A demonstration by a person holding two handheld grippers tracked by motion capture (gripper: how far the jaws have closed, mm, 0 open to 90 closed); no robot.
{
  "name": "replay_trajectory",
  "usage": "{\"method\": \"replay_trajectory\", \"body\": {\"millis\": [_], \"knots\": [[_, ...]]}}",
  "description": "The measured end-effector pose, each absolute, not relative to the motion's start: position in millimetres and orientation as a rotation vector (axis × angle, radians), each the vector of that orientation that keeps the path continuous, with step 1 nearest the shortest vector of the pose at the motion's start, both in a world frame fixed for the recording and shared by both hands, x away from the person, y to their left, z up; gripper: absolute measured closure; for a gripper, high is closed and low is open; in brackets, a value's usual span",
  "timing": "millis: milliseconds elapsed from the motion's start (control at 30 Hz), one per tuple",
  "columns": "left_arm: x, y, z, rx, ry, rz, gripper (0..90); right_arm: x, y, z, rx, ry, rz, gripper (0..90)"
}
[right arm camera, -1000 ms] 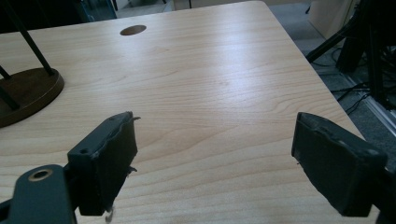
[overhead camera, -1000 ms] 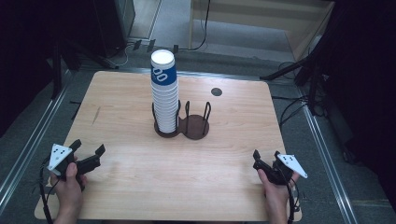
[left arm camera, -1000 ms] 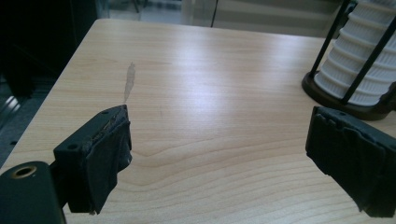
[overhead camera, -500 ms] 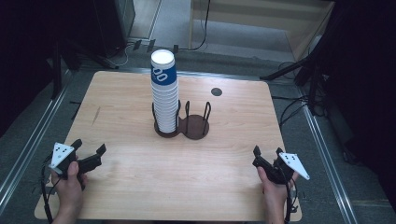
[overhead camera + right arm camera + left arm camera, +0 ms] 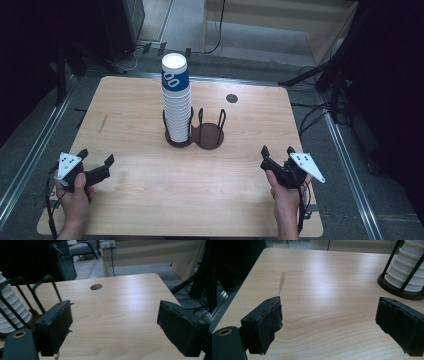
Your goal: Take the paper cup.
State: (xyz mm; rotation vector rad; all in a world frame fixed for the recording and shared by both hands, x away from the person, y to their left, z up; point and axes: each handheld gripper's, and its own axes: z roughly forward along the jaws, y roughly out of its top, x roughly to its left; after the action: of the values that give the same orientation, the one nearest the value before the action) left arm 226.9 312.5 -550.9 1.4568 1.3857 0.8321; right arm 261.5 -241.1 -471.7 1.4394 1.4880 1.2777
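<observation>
Cup stack [image 5: 177, 100]: tall column of nested white paper cups, ribbed look from the stacked rims, top cup upside-down with a blue band and white print. Stands upright in the left ring of the holder [image 5: 200, 132], near the table's middle, a bit toward the far edge. Holder is dark brown, two round bases joined side by side, thin black wire loops rising around each; right ring has nothing in it. In the left gripper view the stack [image 5: 409, 267] sits at upper right behind black wire bars; in the right gripper view it [image 5: 11, 310] is at far left, again behind the wires.

Table [image 5: 125, 200]: light wood grain, smooth, rounded corners, a small dark round hole [image 5: 231, 98] near the far right edge, a pale scuff [image 5: 282, 282] on the left part.

Left gripper [image 5: 95, 167]: near the front left corner, held in the left hand [image 5: 75, 192], grey three-cornered plate on top, black padded jaws spread wide, nothing between them. Stack is well apart from it, ahead and to the right.

Right gripper [image 5: 276, 154]: near the front right edge, held in the right hand [image 5: 285, 192], jaws have just been opening and stand apart, nothing between them. Stack is well apart, ahead and to the left.

Surroundings: grey floor, black cables, dark stands.
</observation>
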Motion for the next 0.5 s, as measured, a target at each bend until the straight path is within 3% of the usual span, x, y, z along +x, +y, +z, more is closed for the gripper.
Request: {"method": "replay_trajectory", "body": {"millis": [500], "knots": [[228,314,-551,1.451,1.393,0.811,8.0,280,-195,-437,1.356,1.563,1.36,10.4]]}}
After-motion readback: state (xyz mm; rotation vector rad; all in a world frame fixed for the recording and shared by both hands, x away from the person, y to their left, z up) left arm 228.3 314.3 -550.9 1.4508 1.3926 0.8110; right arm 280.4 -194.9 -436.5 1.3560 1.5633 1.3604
